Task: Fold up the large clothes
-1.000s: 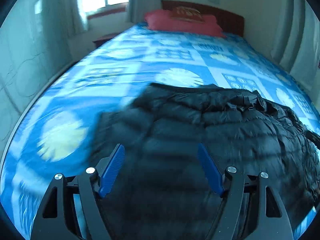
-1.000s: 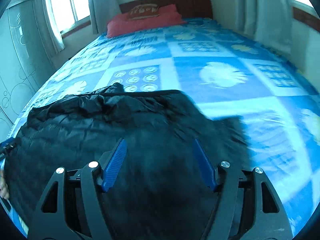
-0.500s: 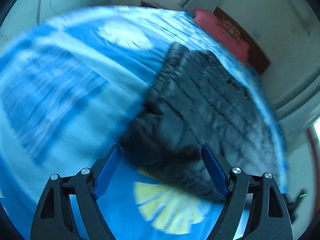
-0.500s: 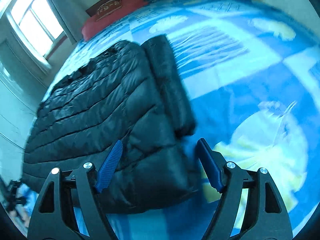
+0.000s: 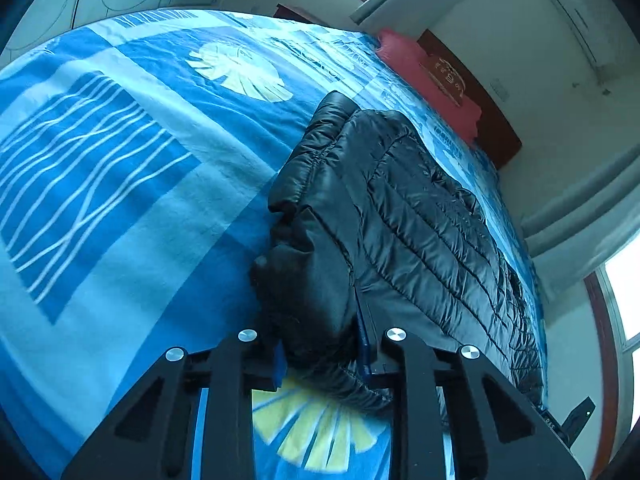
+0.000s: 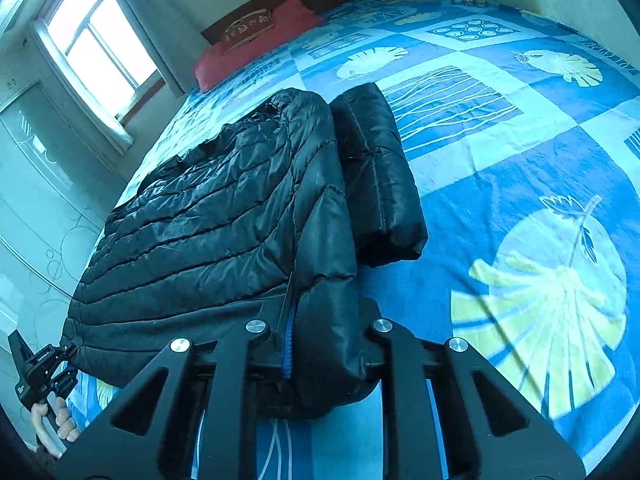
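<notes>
Black quilted nylon fills the middle of both views: the puffer jacket (image 5: 420, 216) lies spread flat on the blue patterned bedspread (image 5: 120, 168), and each gripper has pinched one bottom corner of it. In the left wrist view the left gripper (image 5: 324, 356) at the lower centre of the frame has its blue-padded jaws drawn narrow on a bunched wad of the hem; in the right wrist view the right gripper (image 6: 324, 352) is likewise clamped on the opposite corner, jaws close with fabric packed between them. One sleeve (image 6: 376, 176) looks tucked along the side, so the folding seems only begun: I judge the main fold of the body, hem toward collar, is not yet made, and any second fold remains. The left view alone shows the wall-mounted air conditioner (image 5: 576, 20) at the upper right and the jacket's left edge curling up. The right view alone shows the window (image 6: 96, 48) at upper left, the sleeve's full length, and, at the lower left of the frame, the person's hand (image 6: 60, 420) holding the other tool. Both show the red pillow (image 6: 256, 48) by the headboard.
</notes>
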{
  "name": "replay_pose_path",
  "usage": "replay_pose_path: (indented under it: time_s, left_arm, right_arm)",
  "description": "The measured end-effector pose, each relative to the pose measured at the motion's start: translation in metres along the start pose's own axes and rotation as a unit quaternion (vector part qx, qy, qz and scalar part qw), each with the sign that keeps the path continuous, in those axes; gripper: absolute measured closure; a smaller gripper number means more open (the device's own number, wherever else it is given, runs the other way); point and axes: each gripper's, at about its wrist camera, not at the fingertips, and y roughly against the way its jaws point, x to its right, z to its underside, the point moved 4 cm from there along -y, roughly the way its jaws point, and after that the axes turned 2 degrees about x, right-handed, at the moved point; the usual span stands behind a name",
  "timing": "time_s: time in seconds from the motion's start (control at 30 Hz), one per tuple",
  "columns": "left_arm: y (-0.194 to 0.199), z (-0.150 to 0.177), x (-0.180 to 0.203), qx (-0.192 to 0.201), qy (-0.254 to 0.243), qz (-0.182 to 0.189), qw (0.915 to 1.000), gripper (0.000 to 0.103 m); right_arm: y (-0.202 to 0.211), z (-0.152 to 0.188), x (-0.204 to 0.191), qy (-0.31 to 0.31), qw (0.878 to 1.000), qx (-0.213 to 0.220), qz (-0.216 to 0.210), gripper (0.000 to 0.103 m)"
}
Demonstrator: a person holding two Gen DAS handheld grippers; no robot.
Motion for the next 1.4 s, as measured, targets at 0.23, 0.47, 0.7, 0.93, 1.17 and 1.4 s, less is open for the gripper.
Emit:
replay_pose_path:
  time_s: [0.23,0.47,0.7,0.93,1.17,1.4]
  left_arm:
    - [0.027,0.013,-0.006,-0.014,-0.005,-0.003,0.9999,0.077]
    - [0.020,0.018,-0.011,-0.028,-0.046,-0.035,0.9979,0.060]
    - [0.038,0.017,-0.024,-0.034,-0.070,-0.060,0.9951,0.032]
    - [0.068,0.012,-0.030,-0.021,-0.093,-0.092,0.9911,0.029]
    - [0.071,-0.011,-0.019,-0.004,-0.142,-0.108,0.9840,0.025]
    - [0.038,-0.033,-0.013,-0.030,-0.129,-0.096,0.9865,0.025]
  right_arm:
    - [0.025,0.028,0.011,-0.004,1.000,-0.017,-0.006,0.085]
    - [0.025,0.033,0.019,-0.007,0.999,-0.034,0.009,0.069]
    - [0.049,0.034,0.031,-0.002,0.998,-0.035,0.048,0.050]
    - [0.090,0.029,0.034,0.016,0.994,-0.002,0.109,0.049]
    - [0.070,0.022,-0.027,0.074,0.995,-0.008,0.063,0.056]
    - [0.003,0.021,-0.119,0.147,0.988,-0.056,0.009,0.060]
